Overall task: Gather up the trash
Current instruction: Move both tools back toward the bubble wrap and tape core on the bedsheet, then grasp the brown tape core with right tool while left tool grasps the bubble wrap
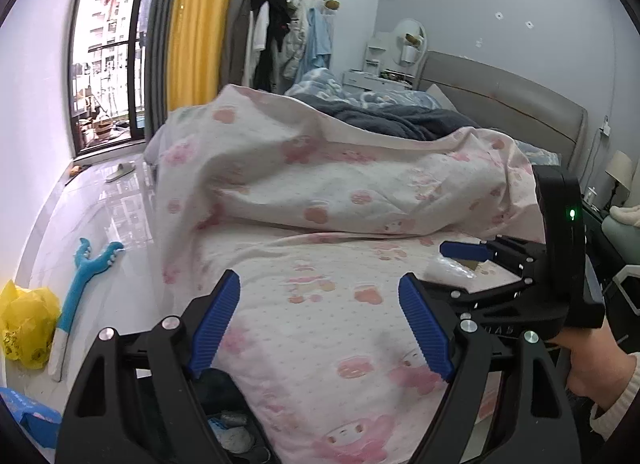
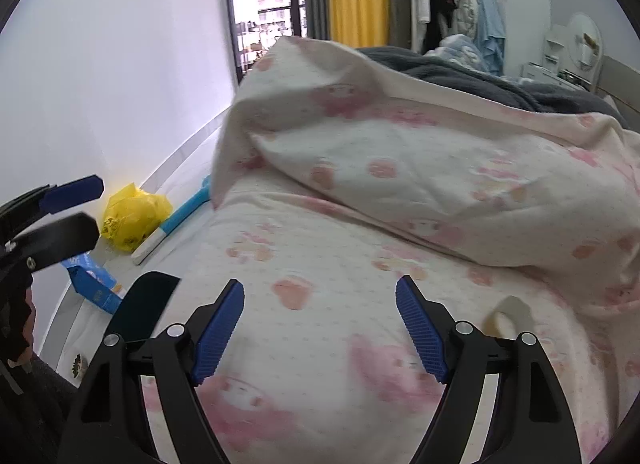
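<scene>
Nearest: left gripper [image 1: 320, 320] over the foot of the bed [image 1: 328, 348], jaws spread wide and empty, blue fingers [image 1: 216, 320] clear of the pink-printed sheet. Likewise the right gripper [image 2: 320, 328], jaws apart, nothing between them. On the bed by the right gripper in the left wrist view, a crumpled clear wrapper [image 1: 450, 269], possibly plastic, too blurred to be sure. On the floor left of the bed: blue tissue box [image 2: 94, 280], blue plush toy [image 1: 82, 284], and a yellow plastic bag [image 1: 26, 324], bunched, contents hidden. Further up the bed, heaped pink quilt [image 1: 340, 168], then grey blanket [image 1: 392, 120]. Beyond the bed, hung clothes [image 1: 280, 32], yellow curtain [image 1: 196, 24], balcony door [image 1: 108, 48].
</scene>
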Tool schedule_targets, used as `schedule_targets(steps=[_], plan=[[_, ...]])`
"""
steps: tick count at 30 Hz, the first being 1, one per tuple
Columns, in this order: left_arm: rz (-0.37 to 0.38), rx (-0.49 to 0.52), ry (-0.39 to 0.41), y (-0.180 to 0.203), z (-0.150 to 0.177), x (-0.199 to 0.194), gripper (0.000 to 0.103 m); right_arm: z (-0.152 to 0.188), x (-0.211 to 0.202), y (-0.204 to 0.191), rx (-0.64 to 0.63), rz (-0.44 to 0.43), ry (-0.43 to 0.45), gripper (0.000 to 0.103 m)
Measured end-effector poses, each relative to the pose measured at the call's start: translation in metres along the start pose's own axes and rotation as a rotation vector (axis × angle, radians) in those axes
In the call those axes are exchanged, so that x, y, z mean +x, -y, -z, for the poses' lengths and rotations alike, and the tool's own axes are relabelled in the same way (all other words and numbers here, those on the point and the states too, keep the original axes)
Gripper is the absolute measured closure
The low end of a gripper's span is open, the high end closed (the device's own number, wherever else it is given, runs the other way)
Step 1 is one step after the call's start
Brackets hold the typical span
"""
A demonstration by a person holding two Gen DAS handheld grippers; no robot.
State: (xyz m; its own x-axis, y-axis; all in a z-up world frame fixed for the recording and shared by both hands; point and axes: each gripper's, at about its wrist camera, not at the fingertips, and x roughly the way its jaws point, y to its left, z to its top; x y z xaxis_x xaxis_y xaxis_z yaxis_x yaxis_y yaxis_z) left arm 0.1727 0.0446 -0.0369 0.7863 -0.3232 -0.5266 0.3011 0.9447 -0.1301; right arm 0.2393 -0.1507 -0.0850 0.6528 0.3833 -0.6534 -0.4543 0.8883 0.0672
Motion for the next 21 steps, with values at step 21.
schedule_targets(steps=[21], plan=[[0.2, 0.098, -0.101, 0.073, 0.007, 0.073, 0.017, 0.021, -0.007, 0.123, 0.174, 0.074, -0.026, 0.024]])
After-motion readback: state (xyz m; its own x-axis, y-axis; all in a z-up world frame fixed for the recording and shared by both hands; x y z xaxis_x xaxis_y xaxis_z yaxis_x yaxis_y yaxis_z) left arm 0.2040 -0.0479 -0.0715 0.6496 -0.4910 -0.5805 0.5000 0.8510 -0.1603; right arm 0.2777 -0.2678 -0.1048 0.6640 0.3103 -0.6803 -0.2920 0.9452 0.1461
